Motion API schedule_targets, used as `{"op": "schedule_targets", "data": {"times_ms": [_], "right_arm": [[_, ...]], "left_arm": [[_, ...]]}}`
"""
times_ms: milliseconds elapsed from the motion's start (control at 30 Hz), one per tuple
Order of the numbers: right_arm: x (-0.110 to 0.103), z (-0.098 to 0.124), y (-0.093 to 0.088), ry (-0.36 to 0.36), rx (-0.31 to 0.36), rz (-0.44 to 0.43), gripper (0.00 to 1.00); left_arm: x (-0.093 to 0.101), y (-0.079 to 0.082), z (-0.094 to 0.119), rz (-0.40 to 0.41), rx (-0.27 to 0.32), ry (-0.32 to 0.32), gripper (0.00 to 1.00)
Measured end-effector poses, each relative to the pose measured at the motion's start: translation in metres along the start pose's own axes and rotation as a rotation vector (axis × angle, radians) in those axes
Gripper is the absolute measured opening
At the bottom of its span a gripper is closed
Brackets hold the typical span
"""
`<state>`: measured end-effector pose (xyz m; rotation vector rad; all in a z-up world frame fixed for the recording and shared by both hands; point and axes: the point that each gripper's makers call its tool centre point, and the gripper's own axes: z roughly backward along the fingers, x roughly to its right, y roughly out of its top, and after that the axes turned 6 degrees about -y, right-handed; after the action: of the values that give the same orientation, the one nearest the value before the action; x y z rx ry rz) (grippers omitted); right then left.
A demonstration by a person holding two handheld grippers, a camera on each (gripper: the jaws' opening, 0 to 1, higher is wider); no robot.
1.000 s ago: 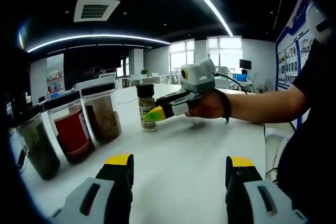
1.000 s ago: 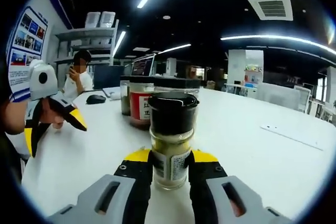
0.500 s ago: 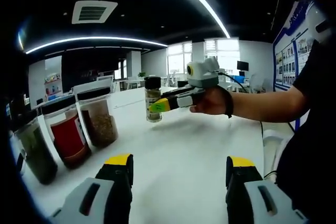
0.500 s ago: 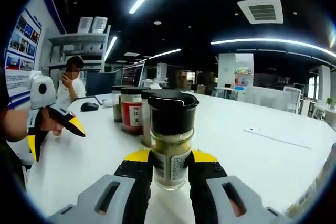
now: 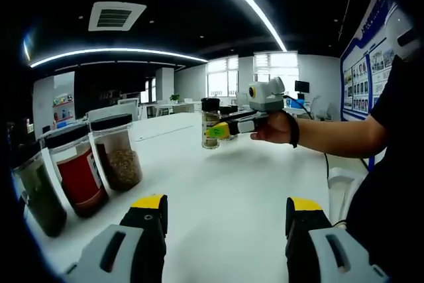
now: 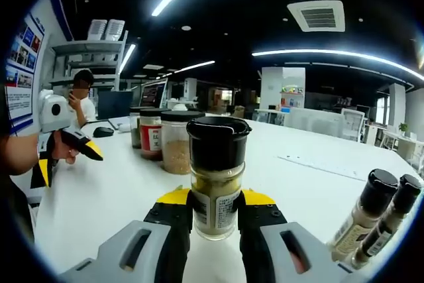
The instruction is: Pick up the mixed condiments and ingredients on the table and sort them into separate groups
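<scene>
Right gripper view has the right gripper (image 6: 214, 213) with its jaws clamped on a black-capped spice jar (image 6: 216, 177), gripped low on the glass so the label and cap stay free, and held upright above the white desk (image 6: 311, 183). Two slim shakers (image 6: 377, 217) lie or lean at the lower right edge; the fisheye makes it hard to say which. They look like the group this jar belongs with, so I judge the carry is heading that way. Three larger black-lidded canisters (image 6: 165, 140) stand together further back on the left, apparently a group already formed.

From the left gripper view, the same jar (image 5: 211, 122) hangs clear of the desk in the far gripper. The left gripper (image 5: 225, 230) hovers low with jaws wide and nothing between them, seemingly waiting beside the canisters (image 5: 83, 170).
</scene>
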<state>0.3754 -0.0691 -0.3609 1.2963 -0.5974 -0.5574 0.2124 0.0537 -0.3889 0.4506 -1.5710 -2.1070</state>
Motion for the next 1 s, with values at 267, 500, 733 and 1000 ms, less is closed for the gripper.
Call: {"op": "schedule_targets", "data": {"times_ms": [267,500,733,1000], "right_arm": [[0.032,0.026,-0.005,-0.071,-0.009,0.002,0.28],[0.051,0.043,-0.013,-0.121,-0.020,0.019,0.28],[0.066,0.064,-0.019,-0.171,-0.015,-0.006,0.28],[0.095,0.092,-0.022,-0.264,-0.003,-0.030,0.28]], "left_arm": [[0.001,-0.005,-0.002,0.003,-0.014,-0.001,0.72],[-0.001,-0.005,-0.001,0.002,-0.017,0.002,0.72],[0.001,-0.003,-0.003,-0.005,-0.023,0.000,0.72],[0.002,-0.003,-0.007,-0.011,-0.030,-0.009,0.72]]}}
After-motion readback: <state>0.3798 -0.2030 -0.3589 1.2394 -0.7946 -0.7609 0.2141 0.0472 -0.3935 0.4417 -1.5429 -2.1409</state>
